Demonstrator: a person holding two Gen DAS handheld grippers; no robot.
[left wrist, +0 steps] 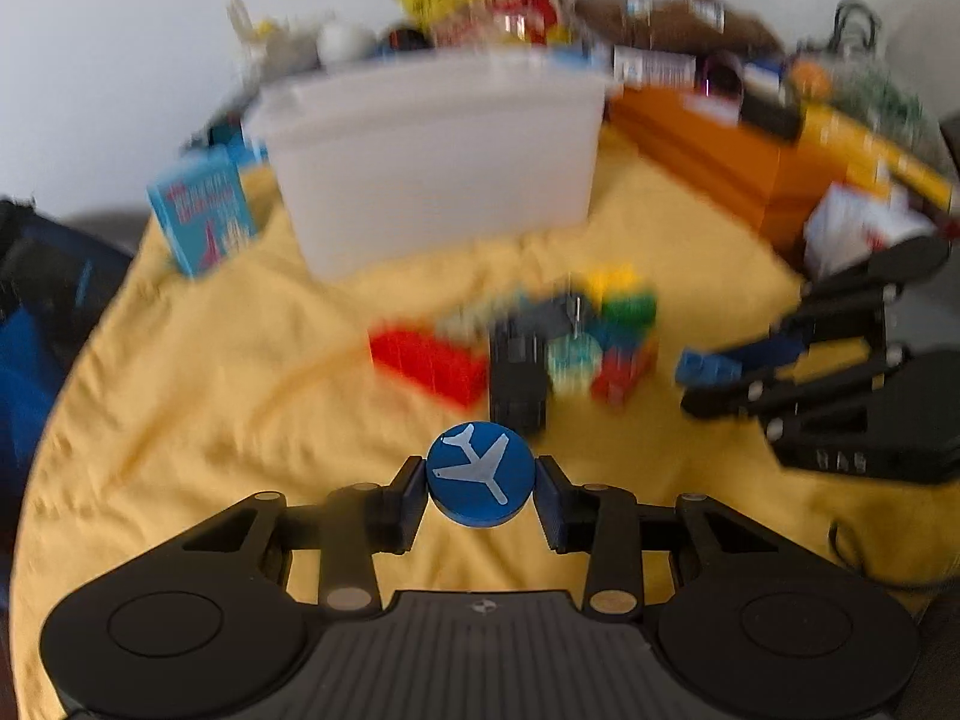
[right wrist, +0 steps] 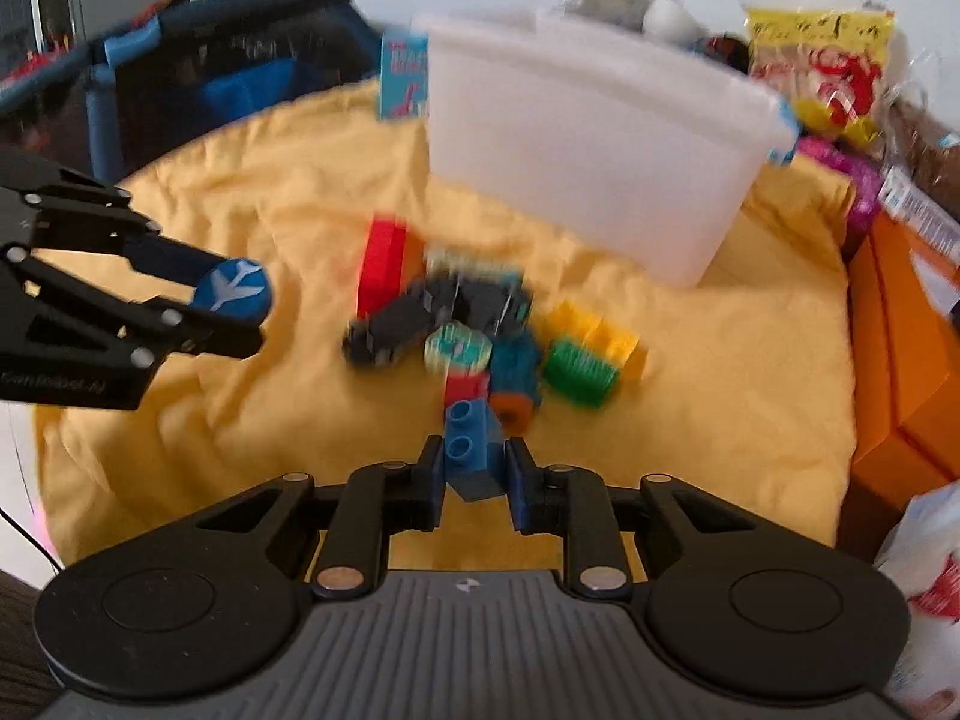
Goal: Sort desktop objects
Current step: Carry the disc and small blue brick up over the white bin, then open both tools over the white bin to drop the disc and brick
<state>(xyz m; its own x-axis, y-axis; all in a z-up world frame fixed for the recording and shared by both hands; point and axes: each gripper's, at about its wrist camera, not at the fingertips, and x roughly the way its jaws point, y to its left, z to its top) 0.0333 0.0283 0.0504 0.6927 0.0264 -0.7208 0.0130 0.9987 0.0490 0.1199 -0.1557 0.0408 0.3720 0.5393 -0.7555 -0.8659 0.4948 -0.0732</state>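
My left gripper (left wrist: pixel 480 483) is shut on a round blue disc with a white airplane (left wrist: pixel 479 474), held above the yellow cloth; the same disc (right wrist: pixel 233 291) shows in the right wrist view at left. My right gripper (right wrist: pixel 471 468) is shut on a blue studded brick (right wrist: pixel 471 450), also visible at the right of the left wrist view as a blue brick (left wrist: pixel 708 367). Between them lies a blurred pile of toys: a red block (left wrist: pixel 429 363), a black toy car (left wrist: pixel 519 375), a green brick (right wrist: pixel 579 372), a yellow brick (right wrist: pixel 600 330). A white bin (left wrist: pixel 432 156) stands behind.
A yellow cloth (left wrist: pixel 210 408) covers the table. A light blue card box (left wrist: pixel 201 216) stands left of the bin. Orange boxes (left wrist: pixel 708 156) and assorted clutter line the back and right. A snack bag (right wrist: pixel 822 60) sits behind the bin. A dark blue bag (right wrist: pixel 228 78) lies off the table's left.
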